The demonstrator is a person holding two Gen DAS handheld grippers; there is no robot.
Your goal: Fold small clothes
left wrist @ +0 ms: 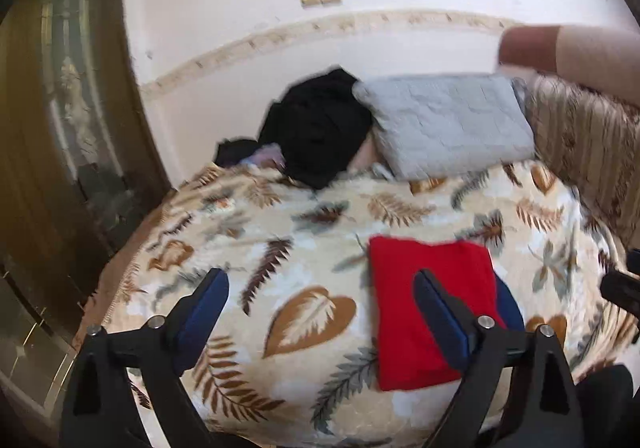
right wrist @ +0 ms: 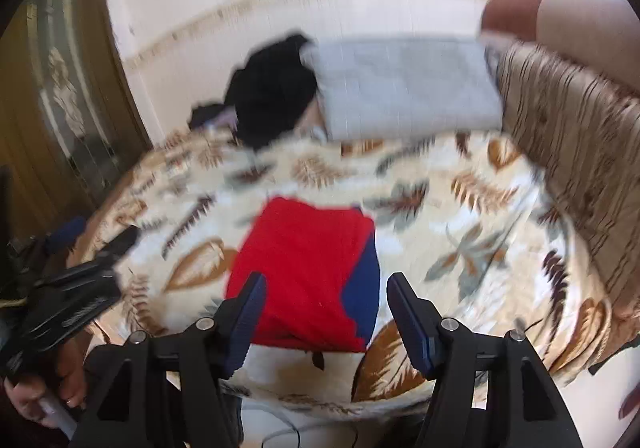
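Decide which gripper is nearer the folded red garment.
Right, narrowly. The right gripper hangs open just above the red garment, by its near edge; the left gripper hangs open off to its left, over the leaf-print blanket.

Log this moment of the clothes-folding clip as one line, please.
stage: fold appears done | red garment: folded, flat on leaf-print blanket | left gripper: open, empty | right gripper: open, empty

The leaf-patterned bed [left wrist: 320,216] lay mostly bare around the folded red garment [left wrist: 424,308], with open room to its left and beyond it. Farther back, a black clothes heap [left wrist: 316,128] and a grey pillow [left wrist: 448,120] blocked the wall side. A striped cushion [left wrist: 592,152] closed off the right edge.
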